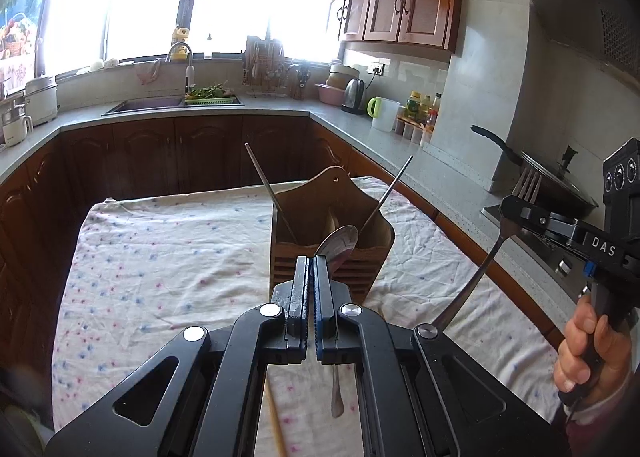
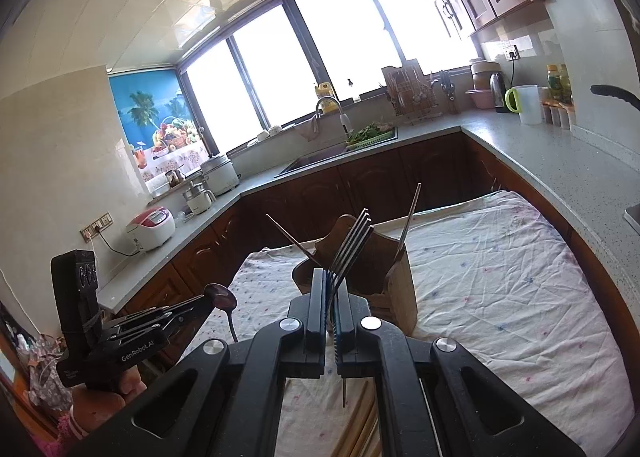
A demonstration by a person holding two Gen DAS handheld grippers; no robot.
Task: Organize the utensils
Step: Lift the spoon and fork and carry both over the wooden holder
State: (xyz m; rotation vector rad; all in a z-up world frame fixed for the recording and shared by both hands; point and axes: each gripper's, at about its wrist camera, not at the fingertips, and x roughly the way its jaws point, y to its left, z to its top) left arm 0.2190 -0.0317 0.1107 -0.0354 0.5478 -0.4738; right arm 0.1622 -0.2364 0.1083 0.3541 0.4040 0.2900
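A wooden utensil holder point(image 1: 332, 233) point(image 2: 394, 281) stands on a floral cloth, with two metal chopsticks point(image 1: 268, 185) point(image 2: 412, 213) leaning out of it. My left gripper point(image 1: 311, 263) is shut on a metal spoon point(image 1: 340, 243), bowl up, in front of the holder; the spoon handle hangs below the jaws. My right gripper point(image 2: 331, 277) is shut on a metal fork point(image 2: 354, 241), tines up, just before the holder. In the left wrist view the right gripper point(image 1: 510, 205) holds the fork point(image 1: 490, 253) at the right. In the right wrist view the left gripper point(image 2: 210, 303) carries the spoon point(image 2: 222, 297) at lower left.
The cloth-covered table point(image 1: 160, 257) sits inside a U-shaped kitchen counter point(image 1: 280, 109). Wooden chopsticks point(image 1: 276, 421) lie on the cloth under the grippers. A pan point(image 1: 552, 181) sits on the stove at right. A hand point(image 1: 584, 353) grips the right tool's handle.
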